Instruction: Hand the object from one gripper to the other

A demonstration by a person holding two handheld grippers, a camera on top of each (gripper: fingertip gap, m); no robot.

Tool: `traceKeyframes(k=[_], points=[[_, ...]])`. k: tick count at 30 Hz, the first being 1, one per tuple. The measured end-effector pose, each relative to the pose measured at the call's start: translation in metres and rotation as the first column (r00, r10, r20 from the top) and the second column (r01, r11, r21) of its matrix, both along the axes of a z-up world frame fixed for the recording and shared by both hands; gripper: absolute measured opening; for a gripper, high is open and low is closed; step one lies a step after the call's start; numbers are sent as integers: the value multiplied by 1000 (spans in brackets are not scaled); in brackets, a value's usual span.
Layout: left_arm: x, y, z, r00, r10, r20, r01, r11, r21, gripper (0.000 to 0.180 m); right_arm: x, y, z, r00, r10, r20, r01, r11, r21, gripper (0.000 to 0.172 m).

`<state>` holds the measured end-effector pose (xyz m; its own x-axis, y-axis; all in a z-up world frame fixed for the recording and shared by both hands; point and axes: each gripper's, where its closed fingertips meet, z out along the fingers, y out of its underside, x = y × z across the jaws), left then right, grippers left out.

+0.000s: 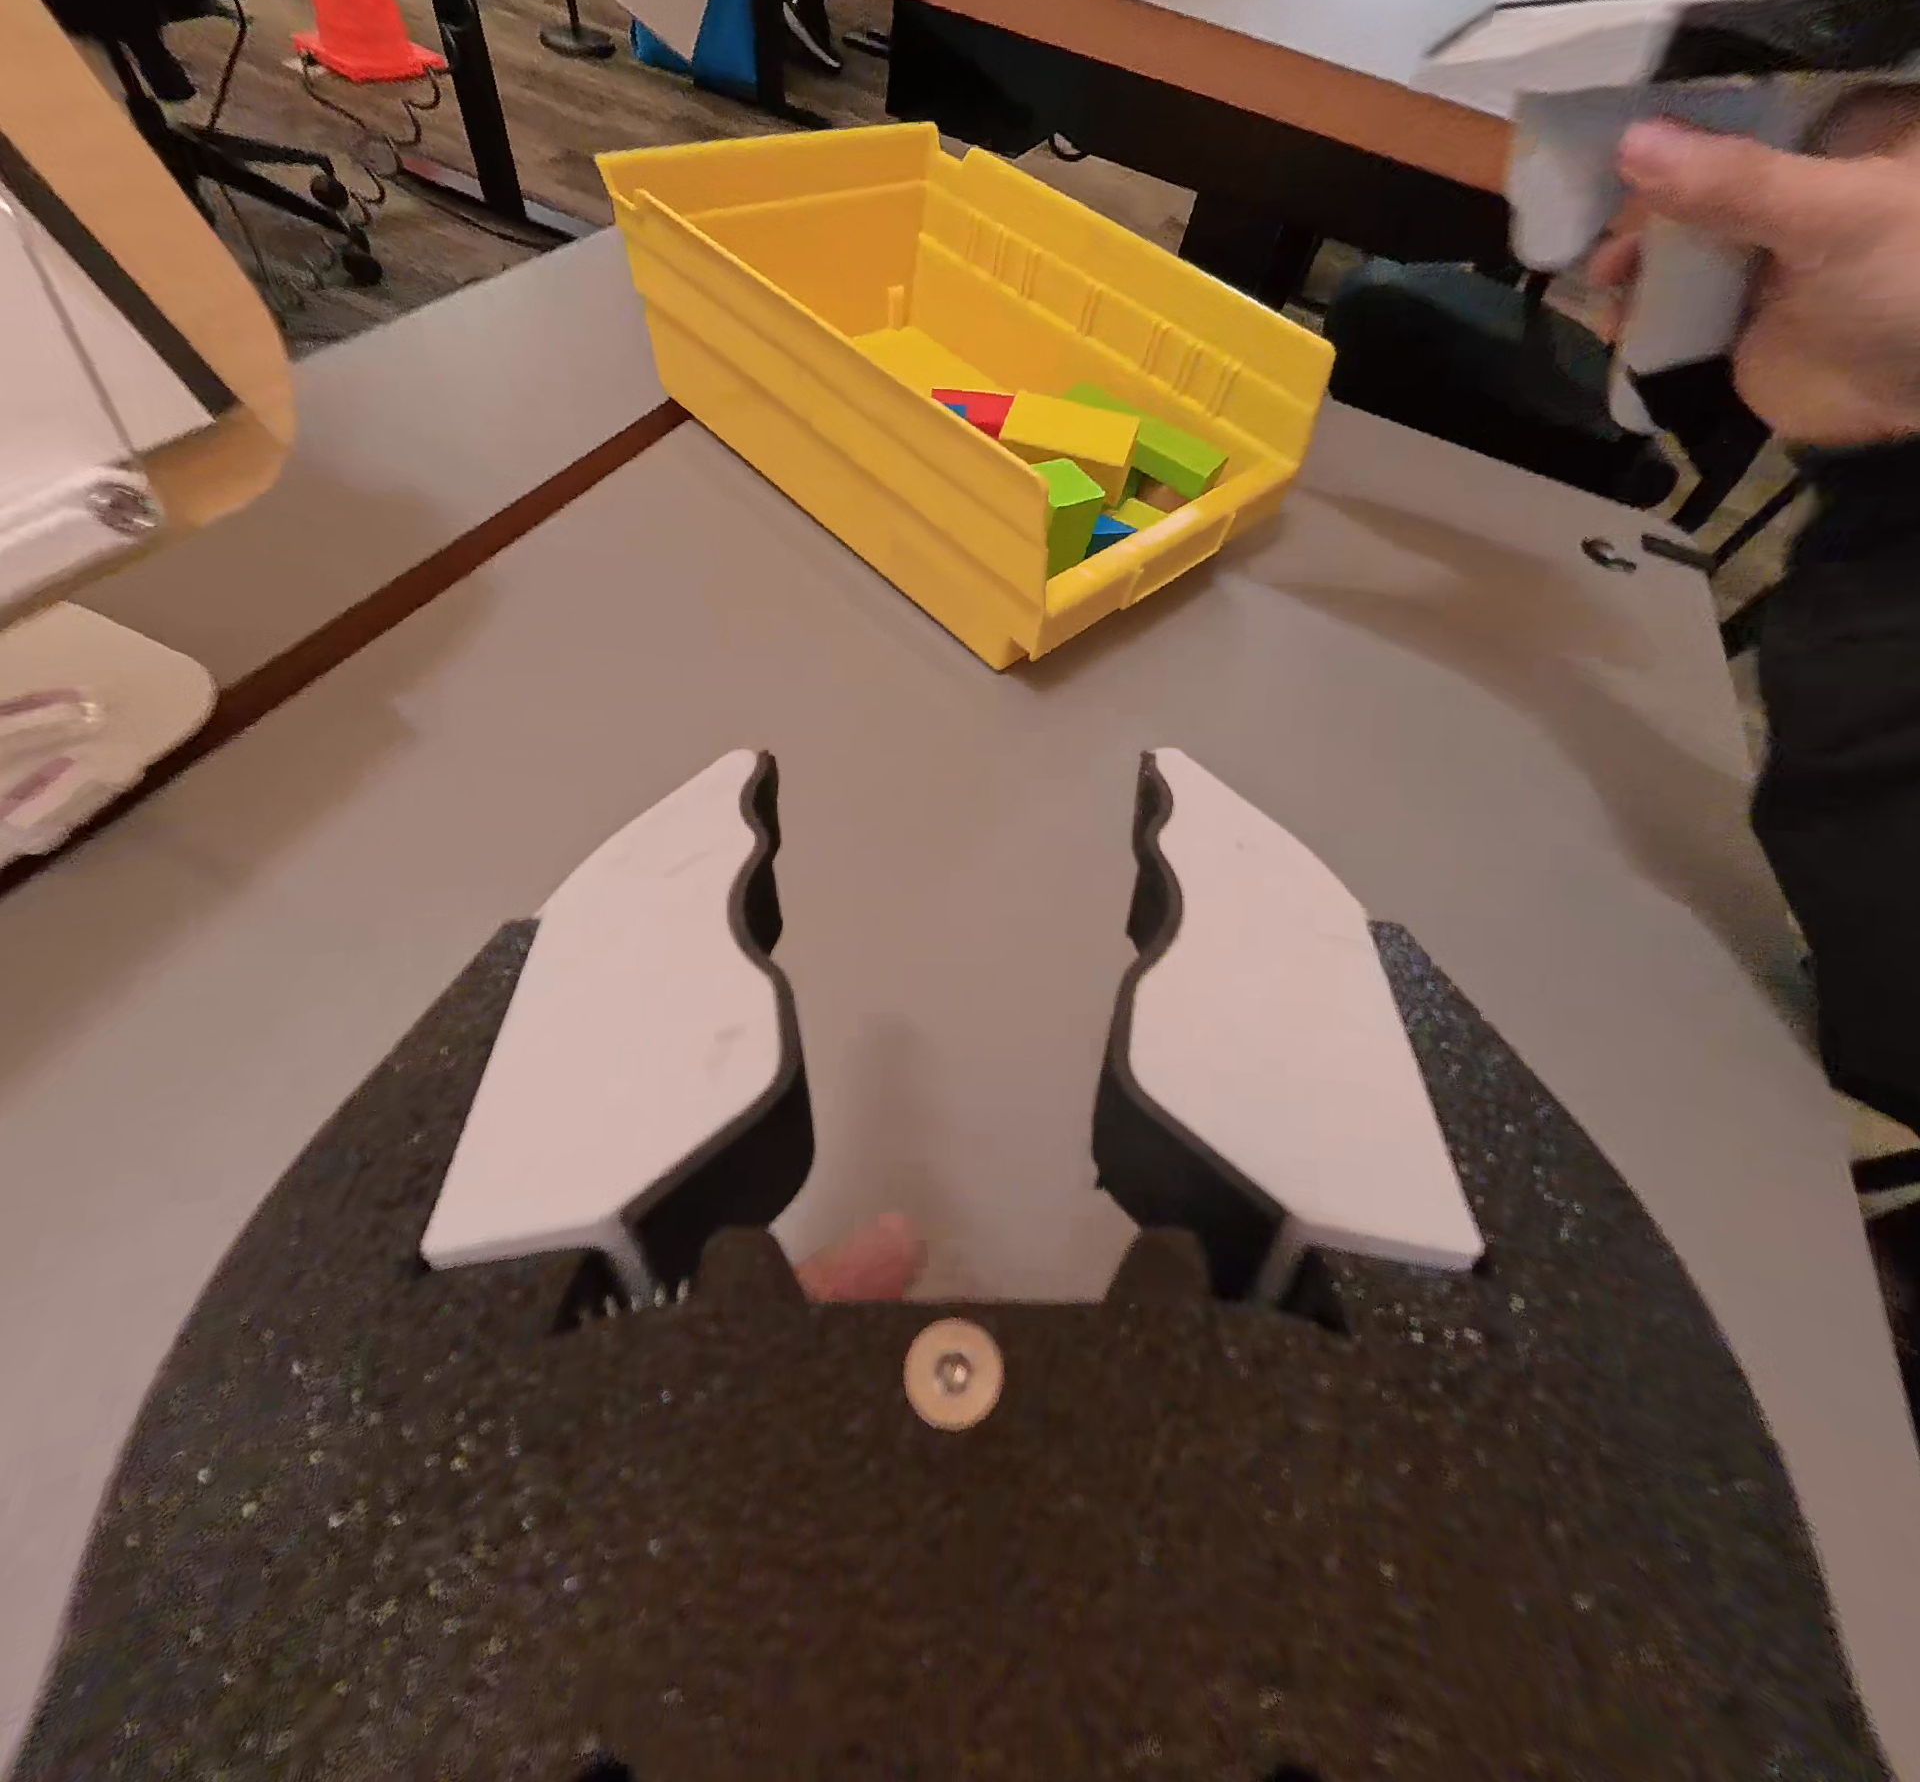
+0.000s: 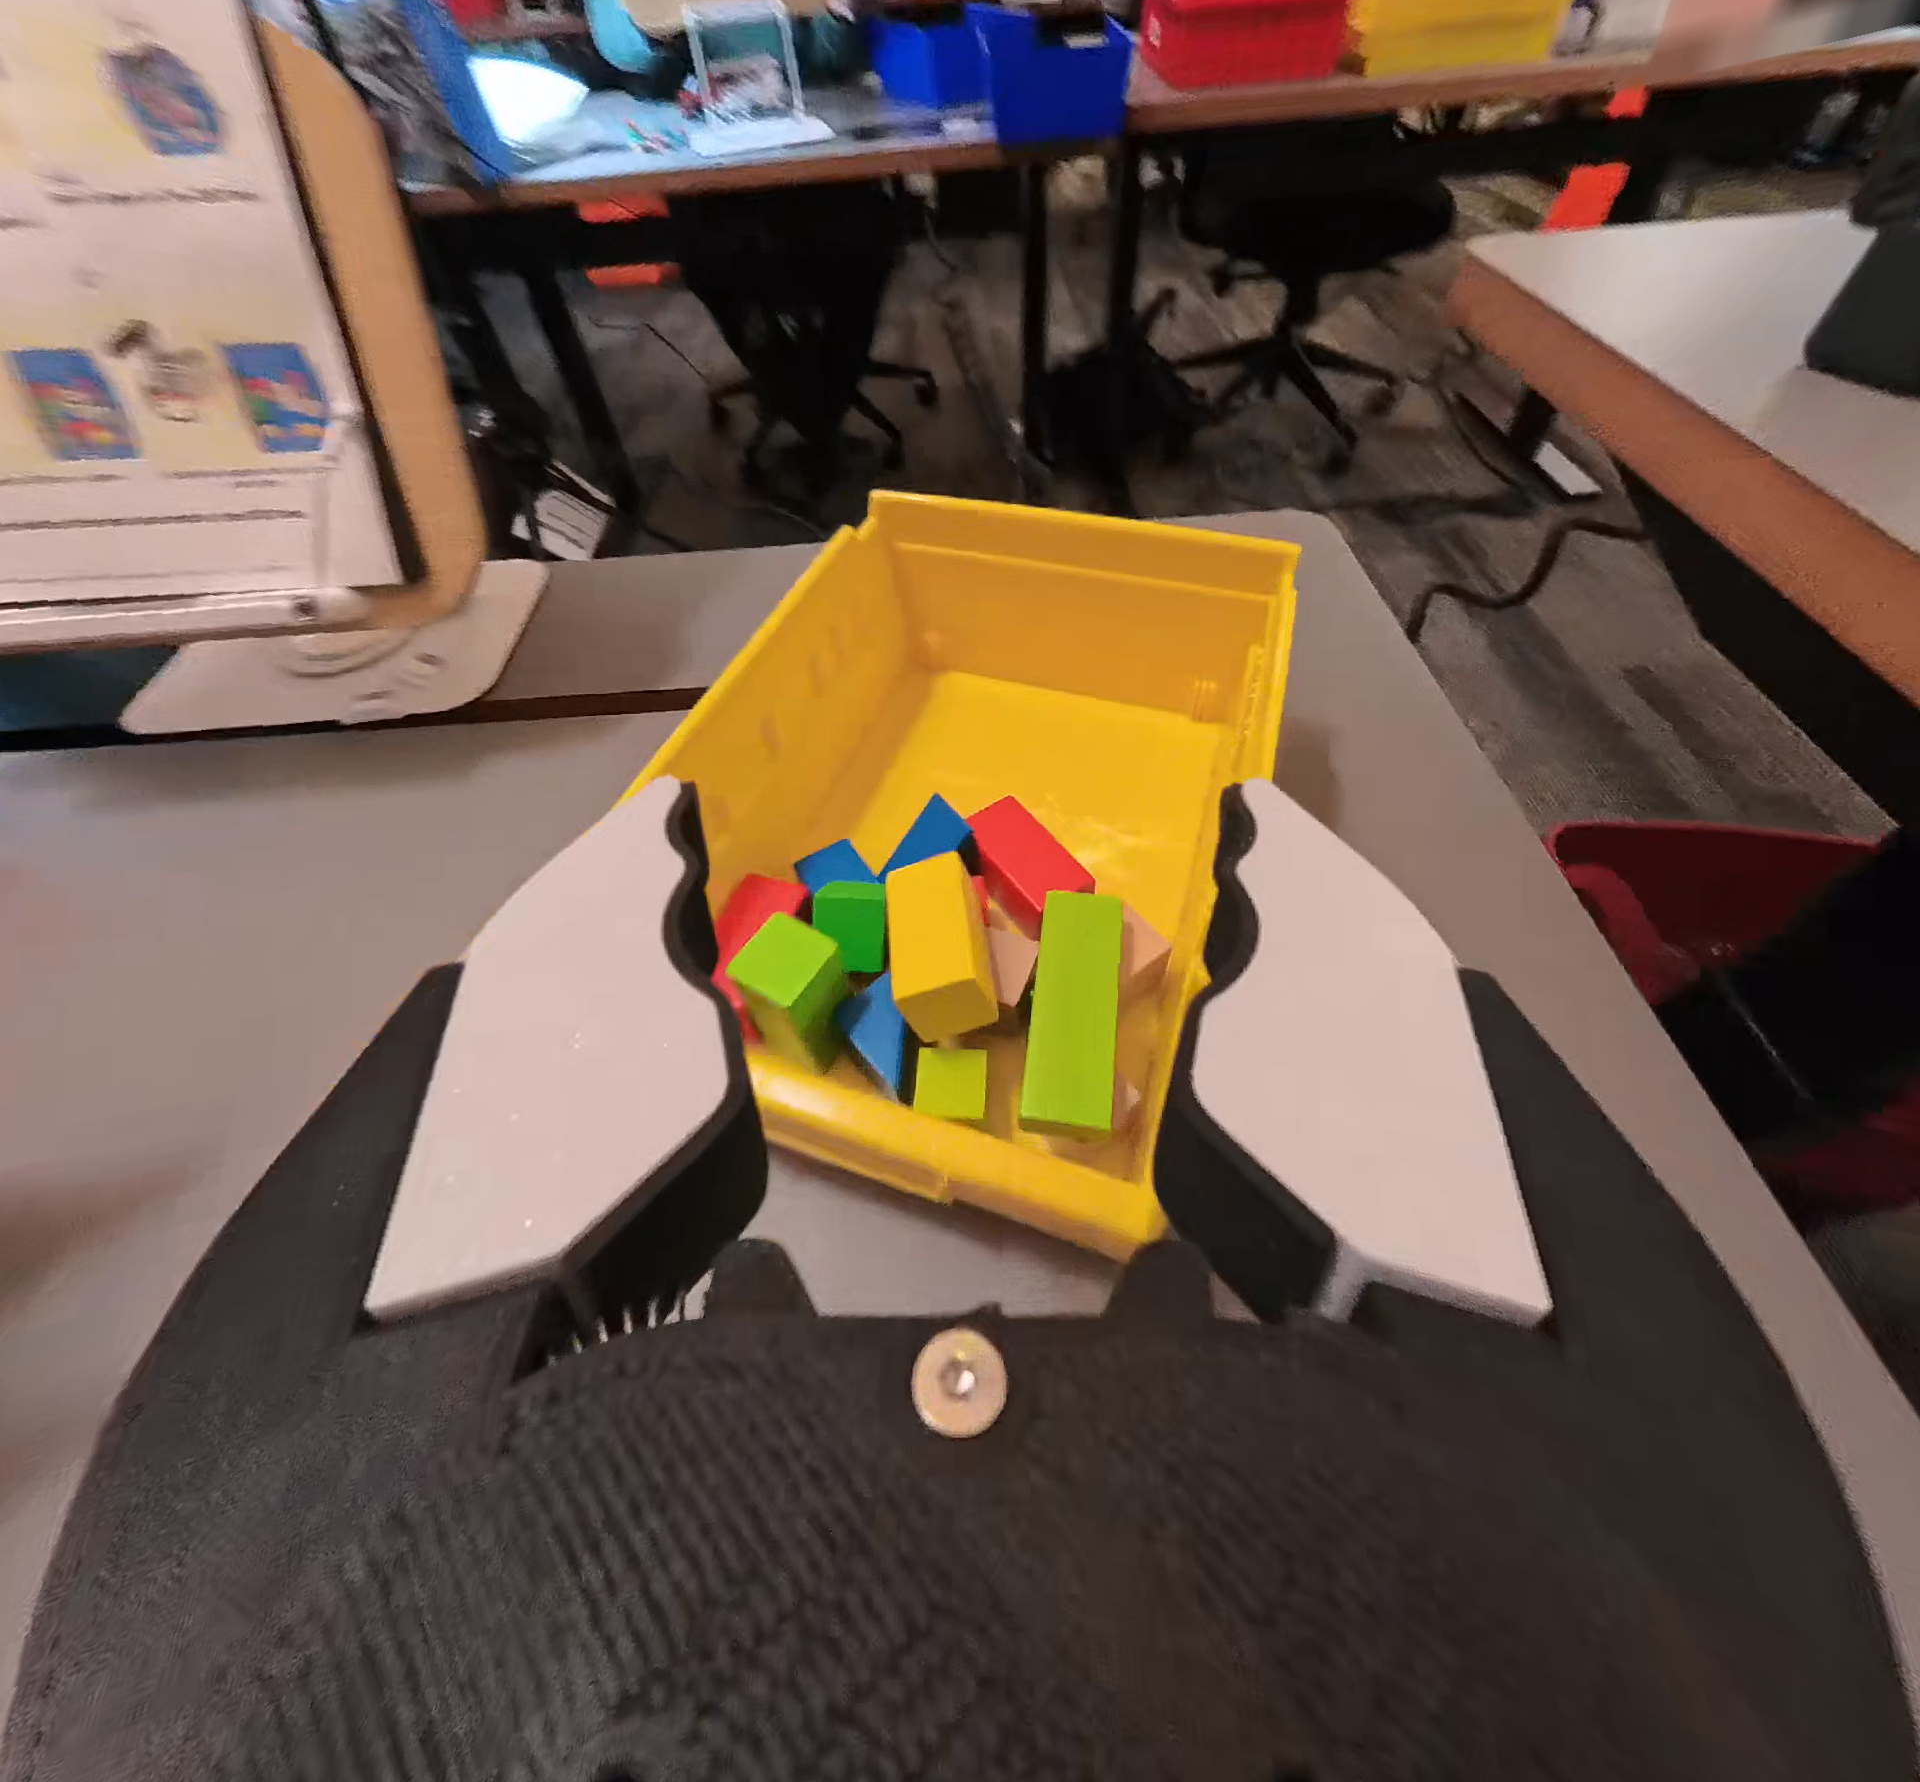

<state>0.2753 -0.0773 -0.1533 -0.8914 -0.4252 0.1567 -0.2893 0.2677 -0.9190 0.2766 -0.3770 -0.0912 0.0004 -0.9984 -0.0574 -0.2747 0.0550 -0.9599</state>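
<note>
Both grippers empty: left gripper (image 1: 954,766) wide over bare table (image 1: 935,693); right gripper (image 2: 956,797) wide above yellow bin (image 2: 1081,548). Blocks (image 2: 935,943) lie jumbled inside; I risk pinching two together.

A grey worktop (image 1: 540,652) with a dark seam running across it toward the left edge. A yellow open-front bin (image 1: 831,444) sits directly on it near the far right corner, set at an angle. A white stand base (image 2: 343,662) rests on the far section by the left edge, beyond the seam.
</note>
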Motion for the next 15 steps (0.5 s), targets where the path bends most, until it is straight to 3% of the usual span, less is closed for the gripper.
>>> traceKeyframes(k=[1, 3, 6, 9, 12, 15], points=[[1, -9, -4, 1000, 9, -24, -9, 1000, -6, 65, -12, 1, 3, 999, 32, 26, -32, 999, 3, 97], [3, -32, -12, 997, 23, -78, -22, 1000, 10, 68, -39, -2, 2, 995, 58, 83, -59, 998, 13, 98], [17, -66, -16, 980, 100, -173, -85, 992, 95, 67, -76, -24, -18, 992, -25, 120, 21, 999, 39, 104], [36, -102, -13, 957, 169, -236, -124, 973, 197, 72, -92, -53, -43, 980, -165, 112, 170, 984, -43, 129], [57, -135, -18, 943, 214, -254, -121, 935, 334, 75, -91, -60, -54, 988, -151, 35, 153, 987, -58, 122], [87, -155, -31, 930, 290, -227, -148, 859, 490, 75, -83, -54, -40, 989, -82, 125, 91, 993, -69, 121]])
